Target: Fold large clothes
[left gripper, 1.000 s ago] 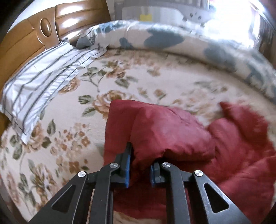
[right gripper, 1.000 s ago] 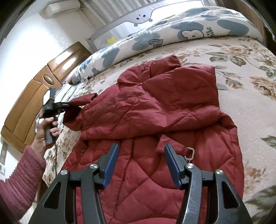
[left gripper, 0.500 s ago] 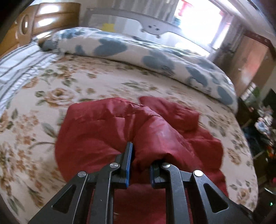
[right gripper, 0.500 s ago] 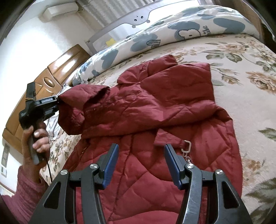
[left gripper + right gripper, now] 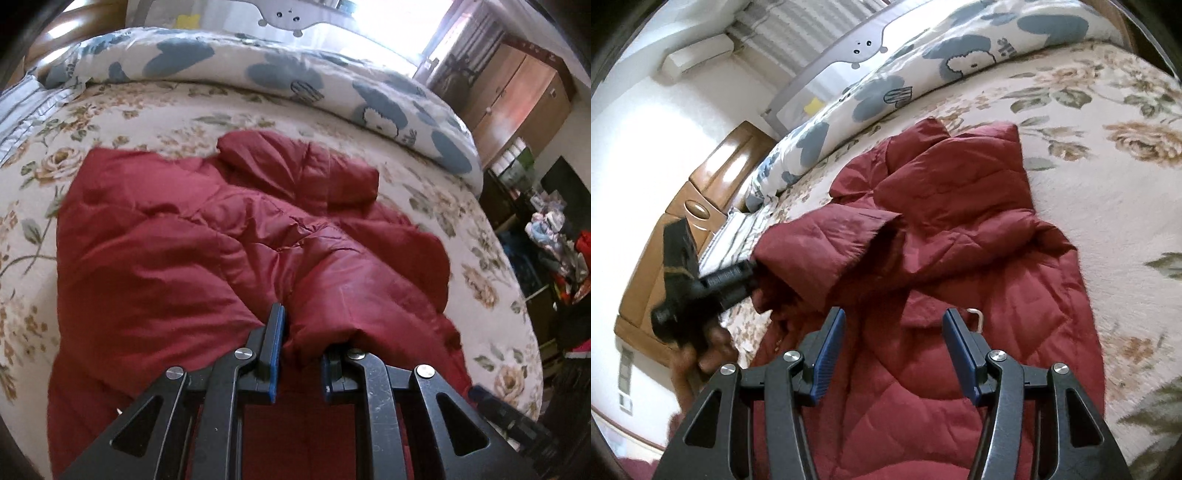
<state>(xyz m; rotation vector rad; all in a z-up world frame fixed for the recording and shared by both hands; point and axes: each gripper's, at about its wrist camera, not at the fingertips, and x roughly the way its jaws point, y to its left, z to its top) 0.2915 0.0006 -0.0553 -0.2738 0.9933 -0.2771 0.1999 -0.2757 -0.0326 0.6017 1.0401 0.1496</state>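
A dark red quilted jacket (image 5: 166, 258) lies spread on the floral bed sheet (image 5: 258, 107). My left gripper (image 5: 301, 332) is shut on the cuff end of one sleeve (image 5: 362, 288), which bulges up over its fingers. In the right wrist view that sleeve (image 5: 827, 251) is lifted and drawn over the jacket body (image 5: 997, 280), with the left gripper (image 5: 738, 280) and a person's hand (image 5: 709, 354) at the left. My right gripper (image 5: 894, 317) hangs open low over the jacket's front. Nothing is between its blue pads. A metal ring (image 5: 975, 317) lies by its right finger.
A rolled blue-and-white duvet (image 5: 295, 81) lines the far side of the bed, with a grey bed rail (image 5: 288, 18) behind it. A striped pillow (image 5: 22, 107) and wooden headboard (image 5: 701, 206) are at the head. A wardrobe (image 5: 517, 92) and floor clutter (image 5: 554, 240) stand beyond the bed's right edge.
My left gripper has swung the held sleeve from near the pillow across toward the middle of the jacket, turning as it went. My right gripper has shifted only slightly and stays open.
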